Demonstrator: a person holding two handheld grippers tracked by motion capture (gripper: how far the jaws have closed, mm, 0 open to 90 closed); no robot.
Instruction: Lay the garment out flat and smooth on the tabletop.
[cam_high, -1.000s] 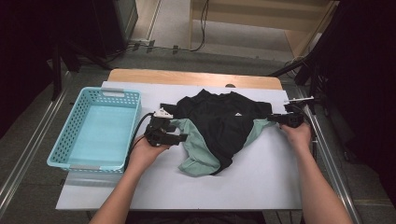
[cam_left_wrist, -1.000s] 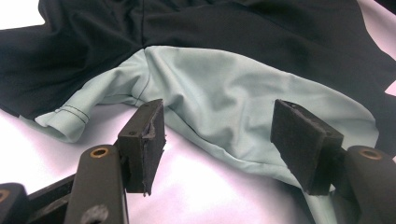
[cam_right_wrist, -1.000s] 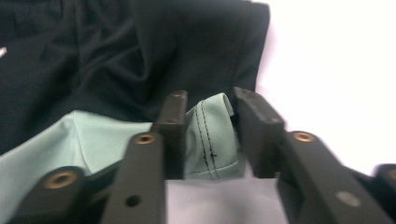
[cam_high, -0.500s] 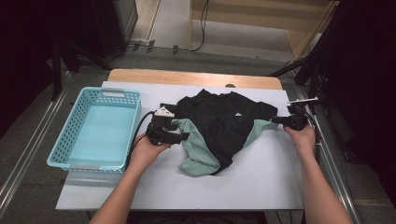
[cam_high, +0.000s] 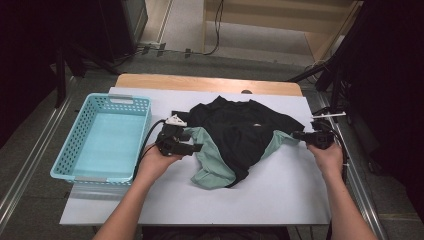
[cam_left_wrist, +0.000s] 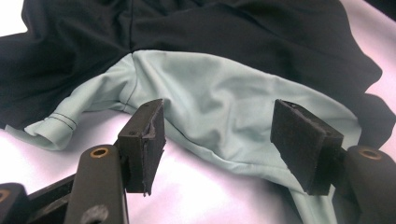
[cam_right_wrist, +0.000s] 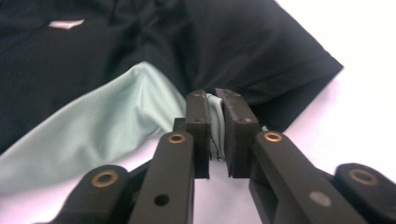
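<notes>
Right gripper (cam_right_wrist: 215, 135): jaws have just been closing, now pinched on mint sleeve edge of shirt (cam_high: 240, 135), at table's right side, likely to draw sleeve out flat. Left gripper (cam_left_wrist: 219, 140): jaws apart, nothing clamped, resting over other mint sleeve, seemingly ready to grab. Shirt lies crumpled mid-table (cam_high: 280, 195), black body bunched. Basket (cam_high: 67, 160) sits left, empty, probably the garment's destination.

Near table edge: bare white tabletop (cam_high: 280, 200), open passage.
Left side: pale blue perforated plastic basket (cam_high: 135, 131) blocking.
Centre: crumpled black-and-mint garment (cam_high: 240, 137) blocking.
</notes>
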